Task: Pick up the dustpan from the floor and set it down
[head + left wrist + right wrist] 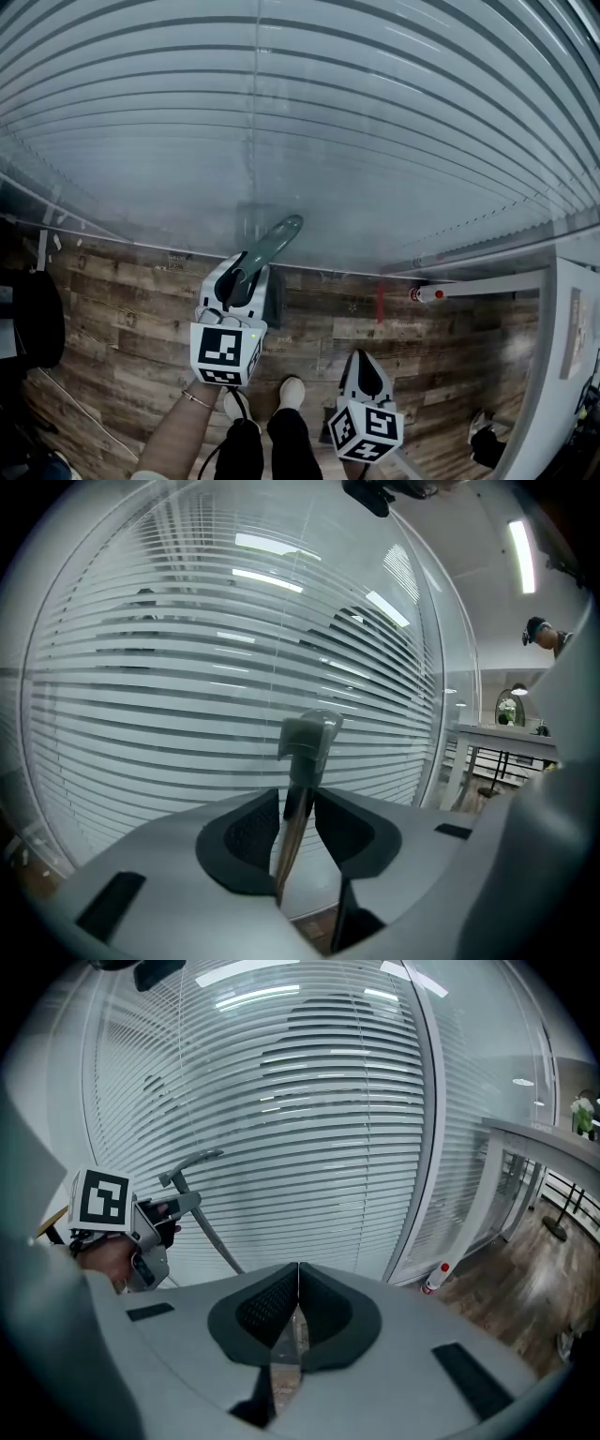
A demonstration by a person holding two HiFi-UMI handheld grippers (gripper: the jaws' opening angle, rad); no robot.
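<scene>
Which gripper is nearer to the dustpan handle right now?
Left. The left gripper has the dustpan handle between its jaws, pads closed on it. The right gripper is shut and empty, apart from the handle, lower and to its right in the head view.

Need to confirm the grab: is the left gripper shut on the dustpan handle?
Shut on it: the dustpan handle stands pinched between the pads of the left gripper.

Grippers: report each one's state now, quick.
Left gripper: closed on the dustpan handle.
Right gripper: closed, empty.
</scene>
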